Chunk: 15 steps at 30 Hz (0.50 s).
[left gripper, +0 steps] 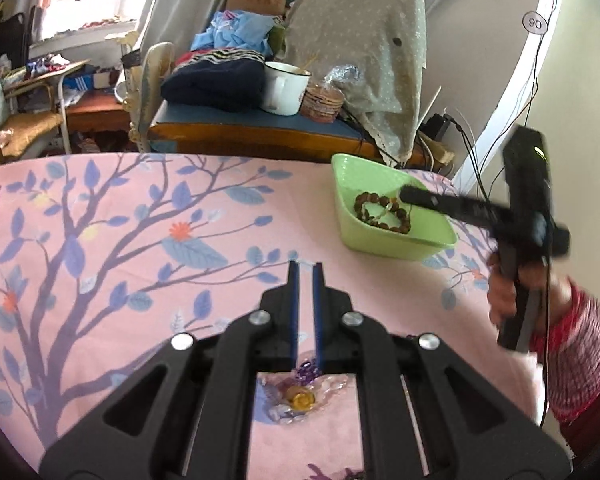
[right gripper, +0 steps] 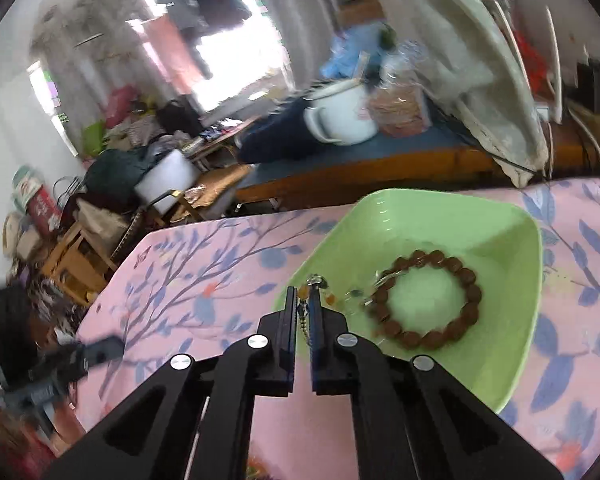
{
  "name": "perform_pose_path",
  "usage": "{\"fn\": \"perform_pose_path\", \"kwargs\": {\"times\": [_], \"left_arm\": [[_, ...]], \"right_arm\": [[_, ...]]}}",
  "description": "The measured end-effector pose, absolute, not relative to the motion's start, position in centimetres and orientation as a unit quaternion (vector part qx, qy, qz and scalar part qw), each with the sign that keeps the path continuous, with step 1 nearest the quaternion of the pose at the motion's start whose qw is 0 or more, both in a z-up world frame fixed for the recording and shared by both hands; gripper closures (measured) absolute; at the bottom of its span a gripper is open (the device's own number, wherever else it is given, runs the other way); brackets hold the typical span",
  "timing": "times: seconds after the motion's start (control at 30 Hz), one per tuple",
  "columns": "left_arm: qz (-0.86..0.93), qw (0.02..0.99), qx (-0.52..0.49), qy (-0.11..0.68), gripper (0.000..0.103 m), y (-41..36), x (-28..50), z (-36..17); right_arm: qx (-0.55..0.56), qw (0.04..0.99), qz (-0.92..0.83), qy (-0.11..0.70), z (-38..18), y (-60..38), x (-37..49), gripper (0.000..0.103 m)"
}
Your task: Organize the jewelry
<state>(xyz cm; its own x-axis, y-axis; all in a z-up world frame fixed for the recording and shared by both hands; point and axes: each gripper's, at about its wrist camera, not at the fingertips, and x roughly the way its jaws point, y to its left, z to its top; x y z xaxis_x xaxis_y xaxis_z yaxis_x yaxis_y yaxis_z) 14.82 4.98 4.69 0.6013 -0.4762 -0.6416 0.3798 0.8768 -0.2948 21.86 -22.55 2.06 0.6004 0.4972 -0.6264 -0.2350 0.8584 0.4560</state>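
Thin chain (right gripper: 309, 322) pinched in right claw (right gripper: 305, 292), jaws pressed together on it, over near-left rim of green dish (right gripper: 500, 236); chain runs lengthwise along fingers, charm end forward.

Brown bead bracelet (right gripper: 428, 300) flat in dish, ring-shaped, right of chain.

Left claw (left gripper: 305, 266) nearly shut, nothing visibly between tips; purple-and-gold jewelry (left gripper: 302, 394) on cloth beneath it.

Dish near far right edge of counter (left gripper: 120, 240); pink tree-print cloth, wide open room left.

Cluttered room beyond; white mug (left gripper: 284, 88) on low table.
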Motion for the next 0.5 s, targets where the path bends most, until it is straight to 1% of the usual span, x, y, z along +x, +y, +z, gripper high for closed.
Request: {"fn": "perform_pose_path", "kwargs": {"times": [0.07,0.17,0.23,0.37,0.5], "left_arm": [[-0.242,0.895,-0.067,0.368,0.097,5.1,14.4,5.0],[-0.234,0.903,-0.057,0.355,0.097,5.6,13.5,5.4],[-0.224,0.907,-0.051,0.354,0.097,6.1,13.1,5.6],[-0.212,0.907,-0.051,0.359,0.097,7.6,12.4,5.5],[-0.198,0.907,-0.049,0.369,0.097,9.0,11.4,4.7]], "right_arm": [[0.205,0.843,0.208,0.452,1.1,-23.7,23.5,0.103],[0.214,0.827,0.218,0.472,0.6,-24.0,22.8,0.103],[0.220,0.828,0.212,0.470,0.8,-24.5,21.9,0.095],[0.225,0.840,0.213,0.445,2.2,-25.1,18.9,0.094],[0.197,0.866,0.209,0.408,3.7,-24.3,15.2,0.094]]}}
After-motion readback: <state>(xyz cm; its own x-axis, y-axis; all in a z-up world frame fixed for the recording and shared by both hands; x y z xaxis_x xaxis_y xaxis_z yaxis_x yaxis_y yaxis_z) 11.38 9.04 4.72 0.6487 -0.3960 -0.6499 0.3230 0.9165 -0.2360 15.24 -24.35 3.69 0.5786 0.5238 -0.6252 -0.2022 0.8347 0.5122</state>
